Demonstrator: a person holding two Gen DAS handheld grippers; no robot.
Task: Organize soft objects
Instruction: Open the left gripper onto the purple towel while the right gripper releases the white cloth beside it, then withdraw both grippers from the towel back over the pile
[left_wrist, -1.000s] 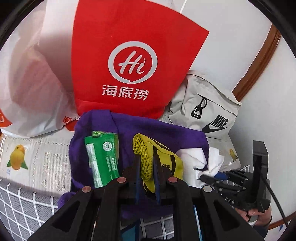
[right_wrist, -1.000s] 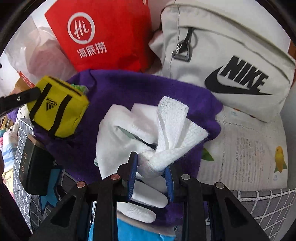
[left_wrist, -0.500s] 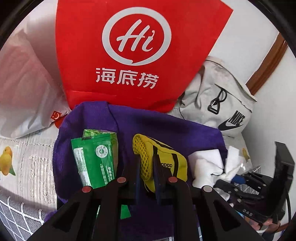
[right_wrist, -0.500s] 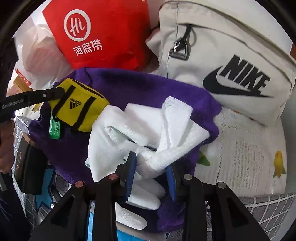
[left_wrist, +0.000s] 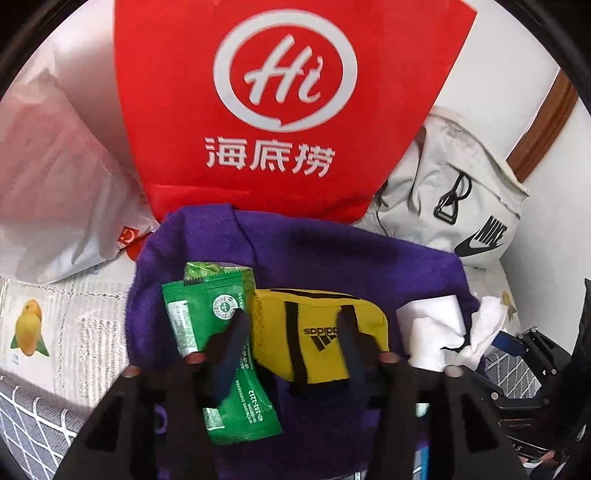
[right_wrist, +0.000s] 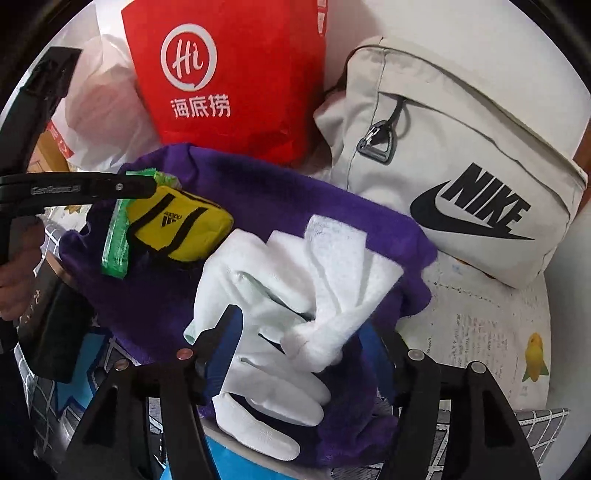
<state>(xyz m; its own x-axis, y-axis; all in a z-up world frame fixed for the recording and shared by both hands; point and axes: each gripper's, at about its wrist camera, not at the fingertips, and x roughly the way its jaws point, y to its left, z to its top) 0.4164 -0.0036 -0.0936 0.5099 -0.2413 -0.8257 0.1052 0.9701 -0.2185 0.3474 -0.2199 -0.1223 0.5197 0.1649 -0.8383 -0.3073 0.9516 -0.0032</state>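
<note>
Three logos read: Hi red bag (left_wrist: 288, 103), adidas yellow pouch (left_wrist: 317, 343), NIKE backpack (right_wrist: 461, 177).

pouch (left_wrist: 317, 339) on towel (left_wrist: 332, 258) | packet (left_wrist: 207, 325) left | gloves (right_wrist: 280, 295) right

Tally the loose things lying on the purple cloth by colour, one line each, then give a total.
Yellow: 1, the pouch
Green: 1, the packet
White: 1, the knotted pair of gloves
Total: 3, all on the purple cloth
</note>
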